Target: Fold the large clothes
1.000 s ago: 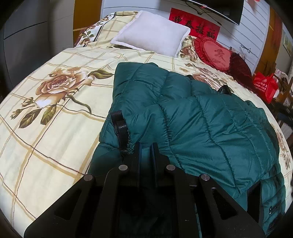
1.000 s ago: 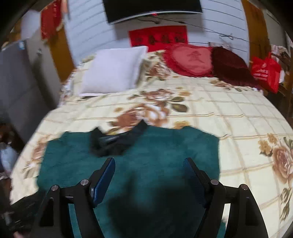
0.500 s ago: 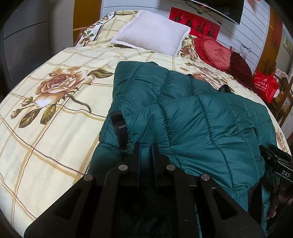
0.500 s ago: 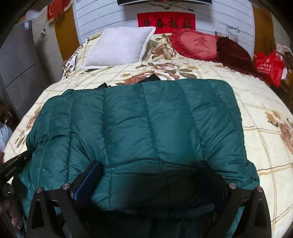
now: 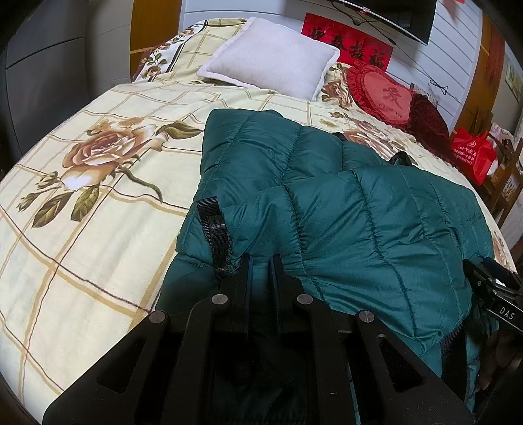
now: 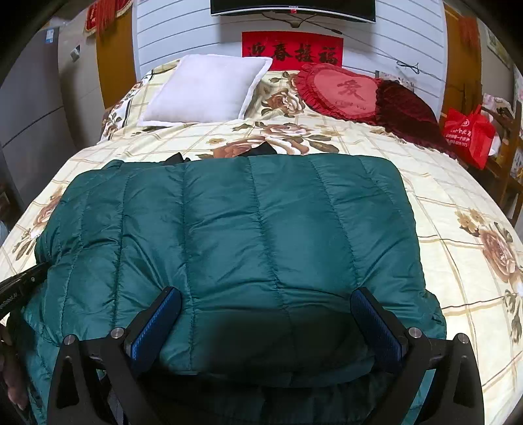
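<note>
Jacket [image 6: 248, 235], teal quilted down, lies folded at the near edge of a floral-print bed [image 5: 98, 202]. Left gripper [image 5: 260, 261] pinches its hem; right gripper [image 6: 266, 314], fingers spread wide, straddles the fold.

A bed [image 6: 425, 183] spread with a cream, rose-printed checked cover fills the view ahead of the tool. At its far end, left of centre, lies a white pillow [image 6: 209, 93]; to the right of that rest a red heart-shaped cushion [image 6: 340, 91] and, touching it, a dark maroon cushion [image 6: 405, 111]. A red banner [image 6: 292, 49] with black characters hangs on the wall beyond, under a dark screen [image 6: 292, 6]. A red bag [image 6: 469, 135] stands far right.
</note>
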{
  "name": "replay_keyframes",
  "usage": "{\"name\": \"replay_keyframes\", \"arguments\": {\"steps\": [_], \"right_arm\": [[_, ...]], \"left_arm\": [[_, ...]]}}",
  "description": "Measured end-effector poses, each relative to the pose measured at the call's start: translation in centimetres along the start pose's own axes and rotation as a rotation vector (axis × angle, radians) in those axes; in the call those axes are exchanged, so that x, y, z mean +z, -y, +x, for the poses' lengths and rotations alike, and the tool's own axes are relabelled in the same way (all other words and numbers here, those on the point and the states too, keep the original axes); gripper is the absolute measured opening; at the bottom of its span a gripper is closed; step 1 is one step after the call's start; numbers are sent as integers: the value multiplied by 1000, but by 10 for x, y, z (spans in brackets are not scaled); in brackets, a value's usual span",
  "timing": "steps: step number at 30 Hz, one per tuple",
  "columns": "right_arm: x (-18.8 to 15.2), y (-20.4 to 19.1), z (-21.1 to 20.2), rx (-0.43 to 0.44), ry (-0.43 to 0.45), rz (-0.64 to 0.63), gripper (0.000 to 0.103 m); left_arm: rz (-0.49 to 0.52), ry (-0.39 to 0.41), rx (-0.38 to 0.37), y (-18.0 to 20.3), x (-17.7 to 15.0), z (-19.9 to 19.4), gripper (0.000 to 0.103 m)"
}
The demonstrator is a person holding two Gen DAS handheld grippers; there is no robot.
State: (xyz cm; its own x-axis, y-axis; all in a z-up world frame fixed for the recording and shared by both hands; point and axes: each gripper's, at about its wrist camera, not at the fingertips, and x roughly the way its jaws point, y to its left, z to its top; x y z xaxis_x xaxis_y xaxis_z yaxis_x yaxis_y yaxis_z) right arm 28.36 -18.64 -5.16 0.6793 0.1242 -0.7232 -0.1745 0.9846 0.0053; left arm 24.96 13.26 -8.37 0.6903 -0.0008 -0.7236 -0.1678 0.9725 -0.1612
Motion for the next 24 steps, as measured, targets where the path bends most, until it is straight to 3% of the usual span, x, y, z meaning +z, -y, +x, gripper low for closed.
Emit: {"name": "replay_keyframes", "arguments": {"steps": [24], "right_arm": [[-2, 4, -2, -4, 6, 17, 103]], "left_arm": [[-1, -2, -2, -1, 1, 0, 10]]}}
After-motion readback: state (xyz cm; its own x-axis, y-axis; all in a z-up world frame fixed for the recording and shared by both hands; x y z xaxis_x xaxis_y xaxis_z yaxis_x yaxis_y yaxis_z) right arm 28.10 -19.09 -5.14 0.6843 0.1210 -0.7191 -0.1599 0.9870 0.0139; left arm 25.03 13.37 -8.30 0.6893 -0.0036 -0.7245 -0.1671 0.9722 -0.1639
